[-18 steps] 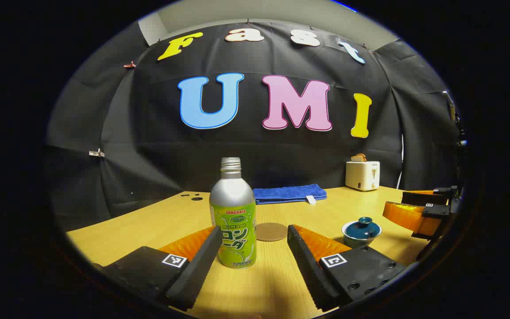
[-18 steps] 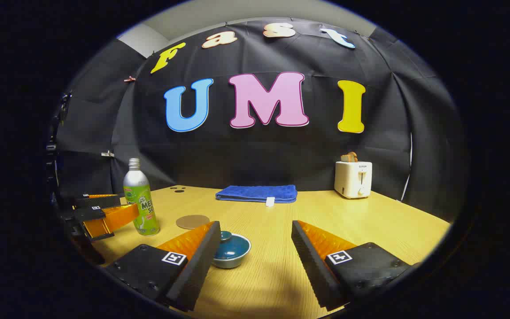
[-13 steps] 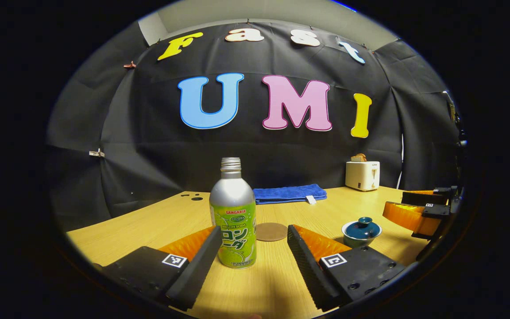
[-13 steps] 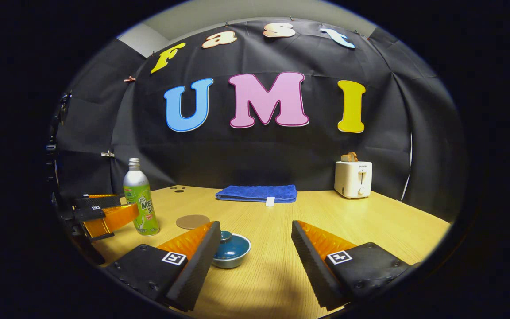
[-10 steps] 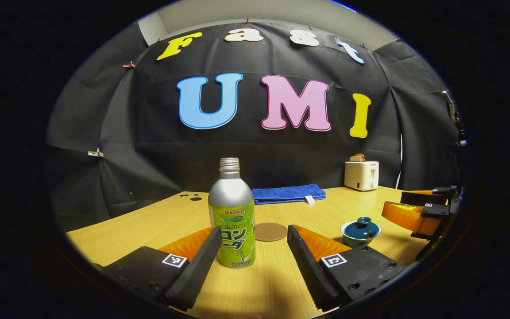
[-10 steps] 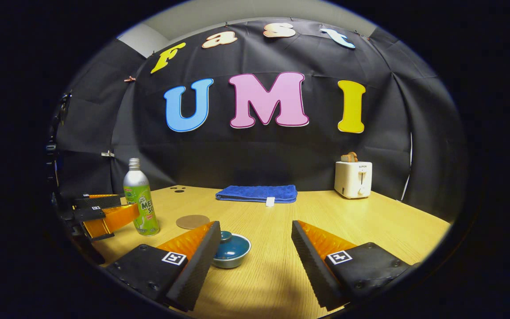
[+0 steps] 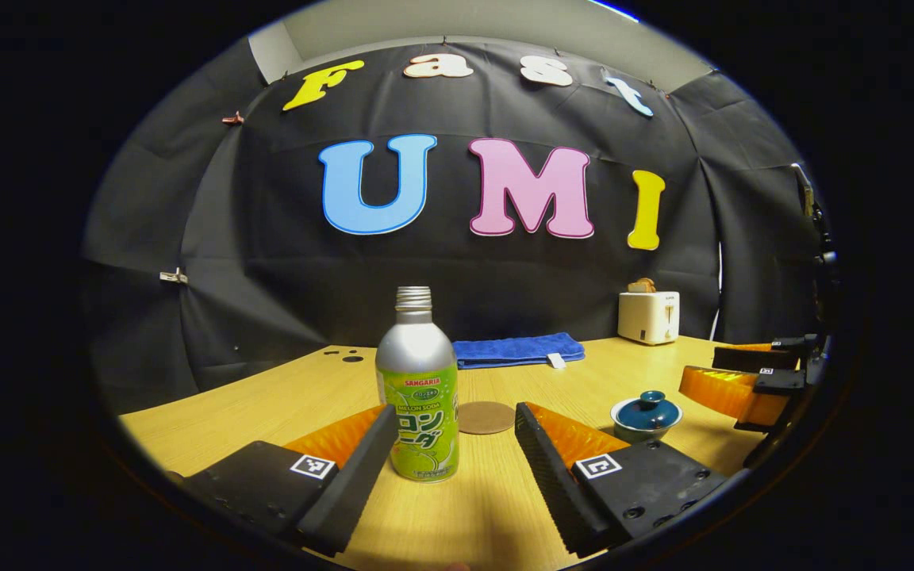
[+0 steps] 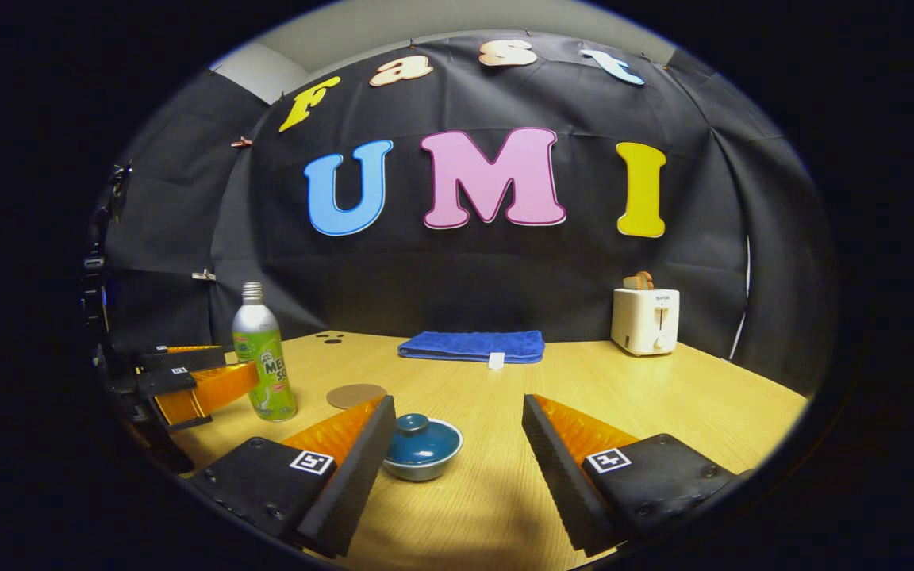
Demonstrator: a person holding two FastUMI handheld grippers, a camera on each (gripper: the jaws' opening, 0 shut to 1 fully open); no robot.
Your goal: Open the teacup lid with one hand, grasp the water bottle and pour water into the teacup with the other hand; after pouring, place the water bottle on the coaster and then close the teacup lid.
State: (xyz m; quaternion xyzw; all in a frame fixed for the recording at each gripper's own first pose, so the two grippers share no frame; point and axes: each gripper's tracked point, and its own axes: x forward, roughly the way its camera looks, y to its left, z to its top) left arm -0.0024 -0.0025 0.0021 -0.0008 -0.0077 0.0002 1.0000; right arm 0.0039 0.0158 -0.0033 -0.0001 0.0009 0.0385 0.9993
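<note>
A silver bottle with a green label (image 7: 417, 404) stands upright on the wooden table, uncapped. My left gripper (image 7: 449, 432) is open, and the bottle stands between its fingers close to the left one, touching neither. Behind it lies a round brown coaster (image 7: 486, 417). A small teal teacup with its lid on (image 7: 647, 414) sits to the right. In the right gripper view my right gripper (image 8: 457, 424) is open, and the lidded teacup (image 8: 422, 446) sits just off its left fingertip. The bottle (image 8: 265, 365), the coaster (image 8: 355, 395) and the left gripper (image 8: 195, 381) appear at the left.
A folded blue towel (image 8: 473, 346) lies at the back of the table (image 8: 663, 396). A white toaster (image 8: 646, 319) stands at the back right. The right gripper (image 7: 750, 381) shows at the right edge of the left gripper view.
The right gripper has shifted slightly left, so the teacup now sits more between its fingers. The left gripper has barely moved. Both stay open.
</note>
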